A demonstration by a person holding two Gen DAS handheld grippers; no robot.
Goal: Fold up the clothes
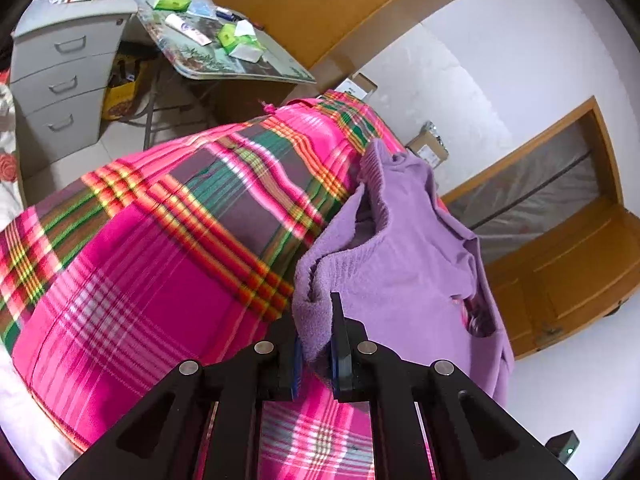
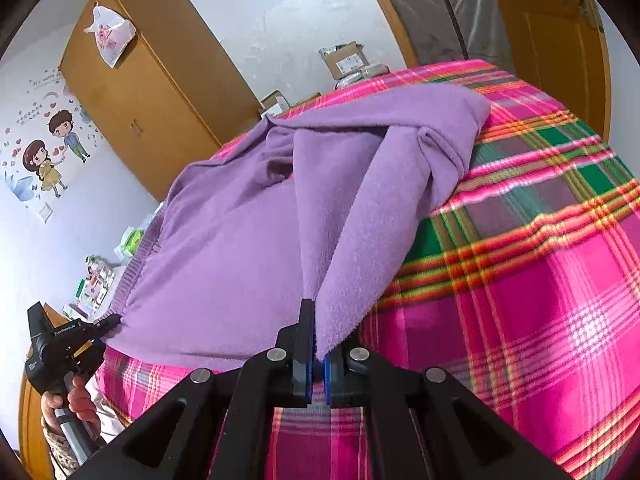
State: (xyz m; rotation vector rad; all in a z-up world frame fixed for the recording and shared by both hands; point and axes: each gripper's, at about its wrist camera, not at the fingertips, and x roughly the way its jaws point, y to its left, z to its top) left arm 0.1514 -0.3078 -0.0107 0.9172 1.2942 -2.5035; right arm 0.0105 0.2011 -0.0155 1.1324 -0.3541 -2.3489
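On the plaid blanket (image 2: 520, 280), both tongs (image 1: 316, 344) (image 2: 318, 354) pinch the purple fleece garment's (image 2: 240, 220) near edges.

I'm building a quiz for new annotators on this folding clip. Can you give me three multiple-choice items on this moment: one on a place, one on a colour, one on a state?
1. Where does the garment lie?
A. On the plaid bedcover
B. In a drawer
C. On the floor

2. What colour is the garment?
A. Green
B. Purple
C. White

3. How do the two grippers stand?
A. Both open, clear of the cloth
B. Only the left one grips
C. Both shut on the garment's edge

Key: 1 A, the purple garment is spread on the pink plaid bedcover. 2 B, its fleece is purple in both views. 3 C, the left gripper and right gripper each pinch purple cloth.
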